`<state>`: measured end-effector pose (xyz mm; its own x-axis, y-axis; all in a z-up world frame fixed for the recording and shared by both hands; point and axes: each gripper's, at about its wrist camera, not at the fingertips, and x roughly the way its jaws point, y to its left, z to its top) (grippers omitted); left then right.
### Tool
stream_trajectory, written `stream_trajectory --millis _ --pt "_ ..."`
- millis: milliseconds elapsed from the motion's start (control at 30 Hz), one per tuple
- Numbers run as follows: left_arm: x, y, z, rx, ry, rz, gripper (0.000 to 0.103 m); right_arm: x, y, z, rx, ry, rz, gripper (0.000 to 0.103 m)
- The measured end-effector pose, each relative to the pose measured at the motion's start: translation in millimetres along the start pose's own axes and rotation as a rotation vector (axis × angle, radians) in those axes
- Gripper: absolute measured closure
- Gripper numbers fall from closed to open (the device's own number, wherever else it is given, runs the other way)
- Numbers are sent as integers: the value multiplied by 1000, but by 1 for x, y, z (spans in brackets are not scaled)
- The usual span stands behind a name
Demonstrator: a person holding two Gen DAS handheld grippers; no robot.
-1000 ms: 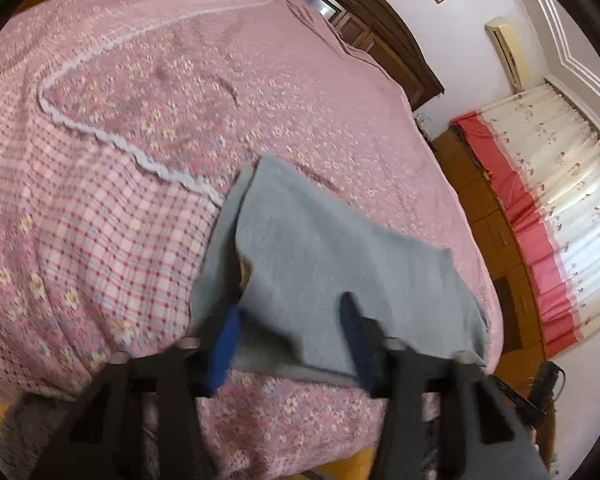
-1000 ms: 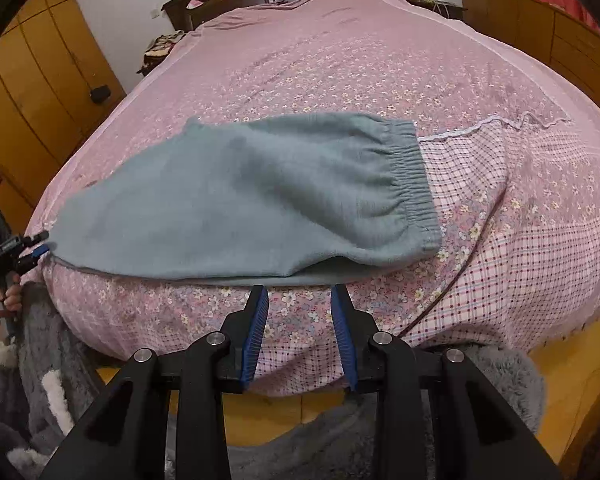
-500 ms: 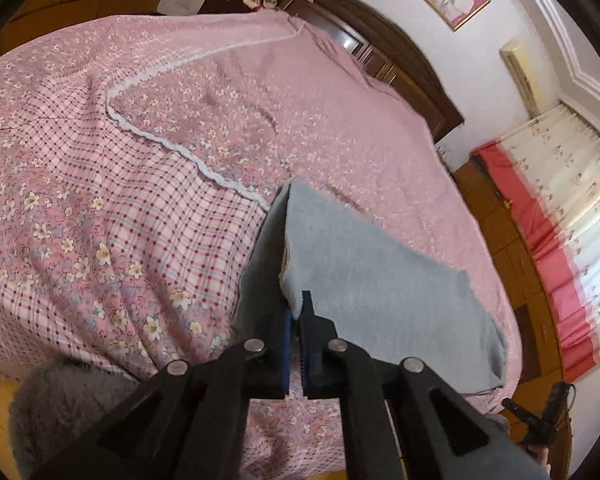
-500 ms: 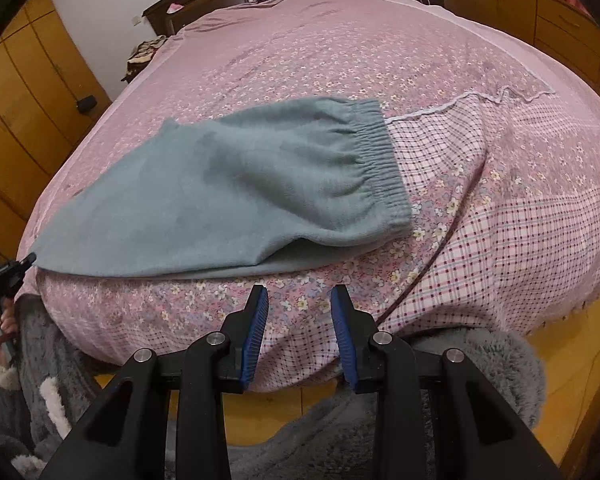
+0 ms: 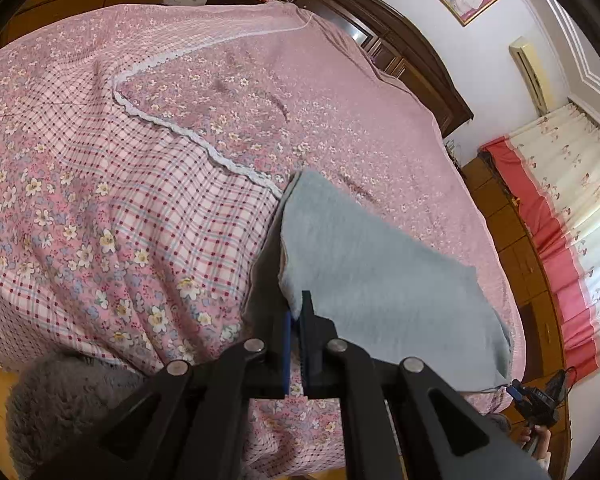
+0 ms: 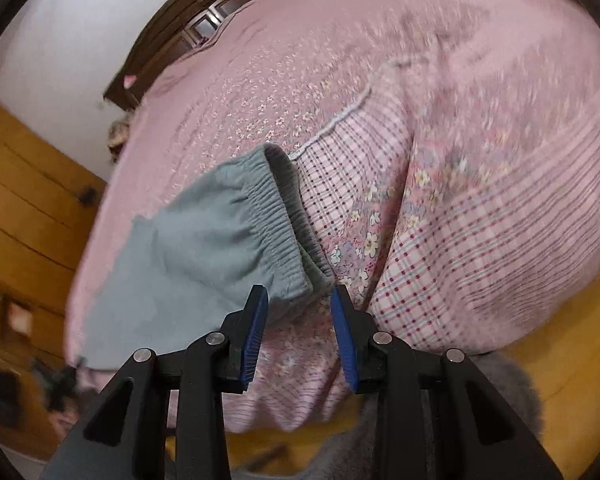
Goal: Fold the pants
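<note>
Grey pants [image 5: 380, 276] lie on the pink bedspread [image 5: 180, 184] near its front edge. My left gripper [image 5: 296, 320] is shut on the near corner of the pants and lifts that edge off the bed. In the right wrist view the pants [image 6: 204, 240] show their elastic waistband [image 6: 284, 216]. My right gripper [image 6: 298, 312] is open, its jaws on either side of the near waistband corner, just in front of it.
A dark wooden headboard [image 5: 412, 52] stands at the far end of the bed. Wooden cabinets and a red and white curtain [image 5: 572, 216] are at the right. A wooden wardrobe [image 6: 24, 208] stands at the left in the right wrist view. Another person's gripper [image 5: 536, 400] is at the bed's corner.
My left gripper has shut on the pants' corner and raised it. My right gripper has moved forward and rightwards to the waistband corner, still open.
</note>
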<state>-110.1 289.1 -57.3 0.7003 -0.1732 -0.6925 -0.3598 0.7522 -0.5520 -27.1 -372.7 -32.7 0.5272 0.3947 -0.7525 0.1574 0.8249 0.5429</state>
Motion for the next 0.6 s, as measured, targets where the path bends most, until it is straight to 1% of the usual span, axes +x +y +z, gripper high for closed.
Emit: stream_trajectory --millis 100,133,167,200,233,267,333,367,433,533,600 --pt "-1 -3 2 1 -8 -3 100 9 -7 4 56 19 79 69" --pt "3 -7 6 2 -9 -1 100 12 -8 6 69 19 76 71" --pt "5 -10 10 4 -13 -1 100 13 -8 9 74 13 63 88" --pt "6 -12 13 7 -19 -4 100 12 -7 12 79 -5 44 89" --pt "6 -15 16 6 -36 -12 100 9 -7 16 86 -22 47 90" --pt "10 -17 31 5 -47 -22 100 4 -7 20 99 -41 71 91" --pt "11 -18 39 4 -53 -31 100 -7 -10 32 124 -80 121 91" --pt "13 -17 41 -3 -53 -36 100 -10 -10 36 122 -81 130 91" --pt "15 -18 42 -7 -52 -35 100 -9 -10 39 106 -61 110 91" --pt "17 -16 42 -11 -54 -21 100 4 -11 36 82 -1 61 91" --pt "22 -13 41 -17 -27 11 100 10 -14 27 87 8 51 90"
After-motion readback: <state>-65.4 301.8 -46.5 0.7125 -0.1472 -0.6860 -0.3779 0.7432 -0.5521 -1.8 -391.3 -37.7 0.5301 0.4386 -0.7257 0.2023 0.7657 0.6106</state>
